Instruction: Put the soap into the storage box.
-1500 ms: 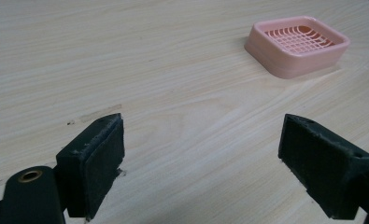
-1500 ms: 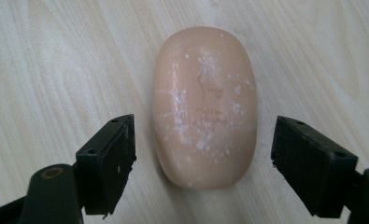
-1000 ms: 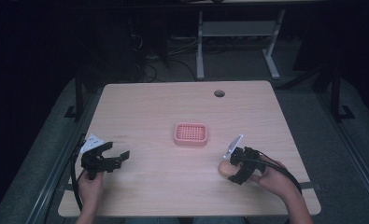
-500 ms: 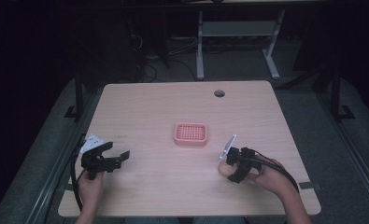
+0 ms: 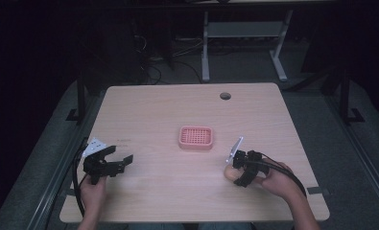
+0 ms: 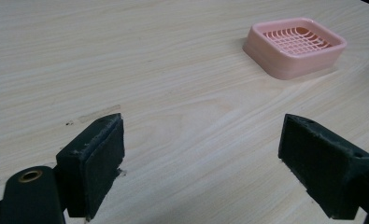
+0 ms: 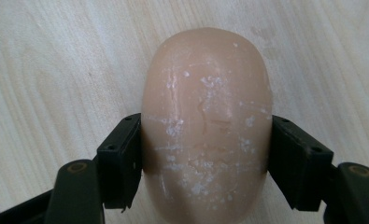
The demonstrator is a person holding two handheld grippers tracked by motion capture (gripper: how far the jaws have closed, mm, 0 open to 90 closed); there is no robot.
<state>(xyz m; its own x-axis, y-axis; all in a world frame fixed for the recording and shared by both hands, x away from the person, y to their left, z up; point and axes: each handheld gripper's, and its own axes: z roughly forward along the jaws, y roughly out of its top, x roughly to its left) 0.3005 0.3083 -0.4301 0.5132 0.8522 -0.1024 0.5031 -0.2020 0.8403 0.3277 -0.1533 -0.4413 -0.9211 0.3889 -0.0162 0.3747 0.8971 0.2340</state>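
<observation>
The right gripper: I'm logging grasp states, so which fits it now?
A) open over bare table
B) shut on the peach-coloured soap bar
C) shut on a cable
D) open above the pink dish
B: in the right gripper view both jaws press the sides of the soap bar, held by the right gripper over the wooden table.

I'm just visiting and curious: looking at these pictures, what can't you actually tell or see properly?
- Whether the soap bar is lifted or resting on the table: the right gripper view looks straight down, and in the high view the right gripper covers most of it.
- The soap's near end: cut off by the bottom edge of the right gripper view.
- What lies beyond the table: too dark in the high view.
- The pink soap dish underside.
</observation>
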